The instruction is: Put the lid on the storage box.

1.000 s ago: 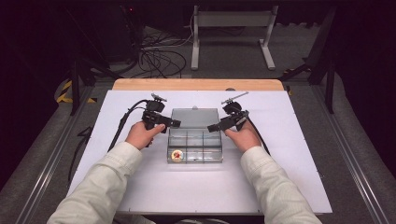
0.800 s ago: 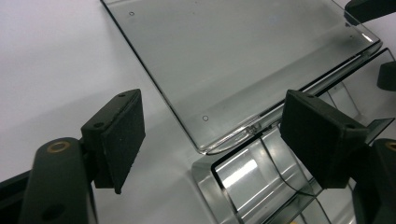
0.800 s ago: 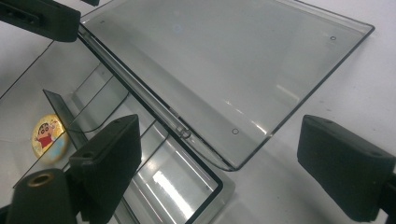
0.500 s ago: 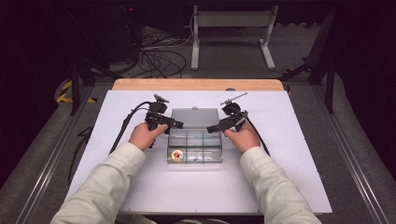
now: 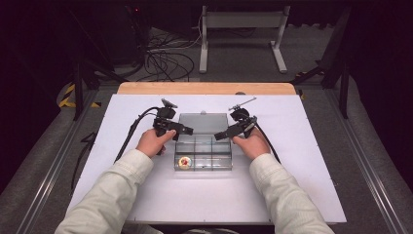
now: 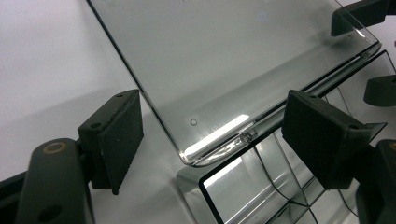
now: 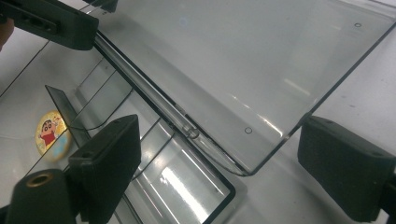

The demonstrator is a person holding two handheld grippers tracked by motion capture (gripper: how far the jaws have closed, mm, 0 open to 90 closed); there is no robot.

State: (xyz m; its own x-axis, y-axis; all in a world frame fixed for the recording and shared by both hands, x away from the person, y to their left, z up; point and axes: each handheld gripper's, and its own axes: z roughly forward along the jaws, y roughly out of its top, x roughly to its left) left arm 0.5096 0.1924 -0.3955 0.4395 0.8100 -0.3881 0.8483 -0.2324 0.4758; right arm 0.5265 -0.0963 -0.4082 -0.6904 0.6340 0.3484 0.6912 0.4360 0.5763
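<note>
Surface: a white table top (image 5: 160, 195) carries the work, with a bare wooden strip (image 5: 204, 88) along its far edge. Beyond that lie a grey floor, loose cables (image 5: 165, 61) and a pale metal stand (image 5: 242, 34) against a dark background.

Between the two grippers sits a clear plastic compartment box (image 5: 203, 155), its hinged lid (image 5: 203, 122) laid open flat on the far side. A round cartoon badge (image 5: 184, 163) lies in the near compartment on the left gripper's side.

The left gripper (image 5: 184, 130) stands at the box's left hinge corner, the right gripper (image 5: 220, 135) at the right hinge corner. Both sets of jaws stand wide apart with nothing gripped.

The left gripper view shows the lid's rounded corner (image 6: 189, 156) lying between its pads without contact, a detail too small in the high view. The right gripper view shows the opposite lid corner (image 7: 247, 170) likewise untouched between its pads, plus the badge (image 7: 50, 133) and the compartment dividers. The high view alone gives the room.

Against the earlier frames, the left gripper has shifted slightly; box, lid and right gripper are unchanged.
</note>
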